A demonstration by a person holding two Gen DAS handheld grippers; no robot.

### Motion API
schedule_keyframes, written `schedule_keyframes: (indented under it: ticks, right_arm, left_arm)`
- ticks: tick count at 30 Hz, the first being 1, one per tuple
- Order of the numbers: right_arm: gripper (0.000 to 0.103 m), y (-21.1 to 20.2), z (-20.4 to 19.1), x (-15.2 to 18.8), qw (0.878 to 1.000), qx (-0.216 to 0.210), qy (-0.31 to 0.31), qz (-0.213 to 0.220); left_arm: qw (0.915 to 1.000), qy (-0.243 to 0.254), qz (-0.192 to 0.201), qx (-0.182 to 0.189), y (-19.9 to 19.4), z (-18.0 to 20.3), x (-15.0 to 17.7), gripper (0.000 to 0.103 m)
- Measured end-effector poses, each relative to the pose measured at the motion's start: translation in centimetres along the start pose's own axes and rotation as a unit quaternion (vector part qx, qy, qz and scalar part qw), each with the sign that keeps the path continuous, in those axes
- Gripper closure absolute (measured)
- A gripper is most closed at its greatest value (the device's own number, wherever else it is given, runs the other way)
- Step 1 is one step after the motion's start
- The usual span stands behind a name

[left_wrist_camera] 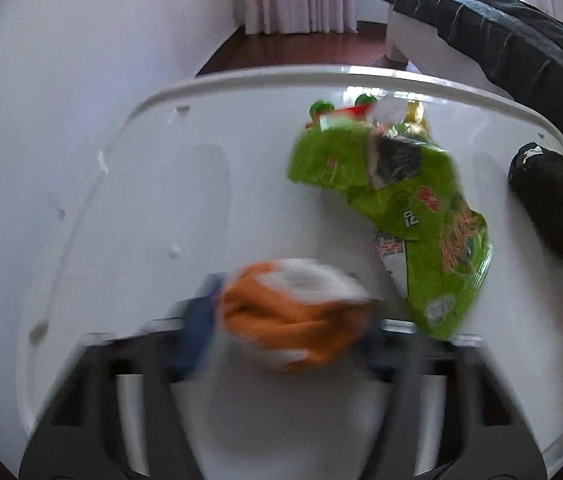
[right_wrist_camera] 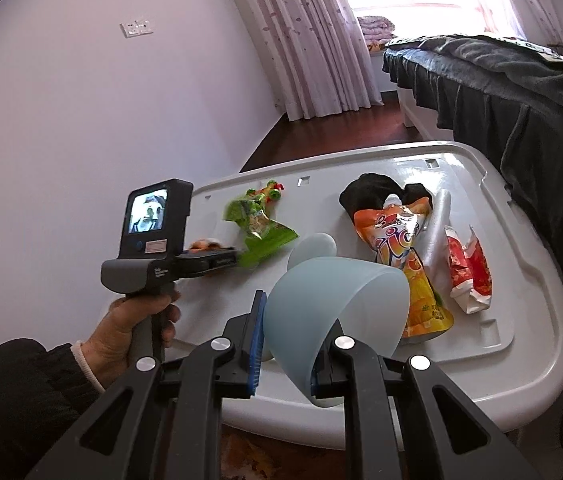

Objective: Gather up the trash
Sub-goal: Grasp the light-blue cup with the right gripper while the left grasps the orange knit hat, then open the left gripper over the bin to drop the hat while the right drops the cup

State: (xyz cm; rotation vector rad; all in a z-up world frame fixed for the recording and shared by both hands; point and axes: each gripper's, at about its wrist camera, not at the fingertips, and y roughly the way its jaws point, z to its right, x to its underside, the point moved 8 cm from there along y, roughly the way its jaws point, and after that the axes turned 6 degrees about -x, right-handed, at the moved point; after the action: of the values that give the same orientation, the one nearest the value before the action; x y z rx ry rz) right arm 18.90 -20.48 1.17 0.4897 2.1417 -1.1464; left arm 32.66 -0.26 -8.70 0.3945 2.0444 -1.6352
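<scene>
The left gripper (left_wrist_camera: 293, 320) sits nearest the lens, its jaws clamped on a small orange-and-white wad (left_wrist_camera: 293, 312); the frame is smeared there, so the exact bite cannot be judged. The wad is held just above the white tray (left_wrist_camera: 161, 184), beside the green wrapper (left_wrist_camera: 413, 216).

The right gripper (right_wrist_camera: 285, 356) is clamped on the wall of a pale blue cup (right_wrist_camera: 337, 304), which is tilted with its mouth toward the left side. One blue pad (right_wrist_camera: 255, 344) presses the outside wall.

Procedure, as judged from this layout:
1. Keep the left grip firm. The wad looks soft and light, and could slip from a loose hold.
2. Carry the wad across to the cup mouth. Clear the green wrapper on the way, since a brush could drag it off the tray.
3. Hold the cup steady and turn its mouth further up before release, or the wad may roll out.
4. Release only once the wad is inside the rim.

Trash left on the tray: the green wrapper, an orange pouch (right_wrist_camera: 405, 248) lying partly over a black cloth (right_wrist_camera: 365, 194), and a red-and-white wrapper (right_wrist_camera: 469, 276) near the right edge.
</scene>
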Motion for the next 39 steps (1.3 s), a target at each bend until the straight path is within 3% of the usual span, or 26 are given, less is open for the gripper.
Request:
schedule_keyframes:
  ticks: [3,6,10,17,23,30,34,39]
  right_arm:
    - [0.086,0.1,0.4,-0.1,1.000,0.005,0.007,0.001]
    - [0.086,0.1,0.6,-0.2,1.000,0.006,0.012,0.005]
    - [0.086,0.4,0.7,0.1,1.000,0.006,0.010,-0.002]
    - [0.086,1.4,0.1,0.9,1.000,0.008,-0.006,-0.016]
    - [0.086,1.2,-2.1,3.2,0.998,0.013,-0.057,-0.027]
    - [0.086,0.0,-4.3,8.0,0.995,0.018,-0.083,-0.053]
    - [0.086,-1.5,-4.8,12.2,0.995,0.033,-0.052,-0.078]
    - [0.086,-2.5,-4.7,17.0,0.993,0.059,0.005,-0.100]
  left_arm:
    - [0.9998,0.009,0.002,0.018,-0.3,-0.2,0.4,0.075]
    - [0.9996,0.019,0.016,0.012,-1.6,-0.9,1.1,0.076]
    - [0.9981,0.018,0.051,0.028,-6.2,-1.5,1.7,0.076]
    - [0.9964,0.020,0.070,0.043,-15.6,-2.7,7.5,0.076]
    - [0.9952,0.043,0.080,0.035,-19.8,-3.3,13.6,0.076]
    - [0.9957,0.044,0.060,0.055,-20.5,-3.3,19.6,0.076]
    - [0.9966,0.041,0.026,0.067,-18.8,-3.1,23.4,0.076]
    - [0.9965,0.059,-0.026,0.052,-14.7,-2.9,26.8,0.076]
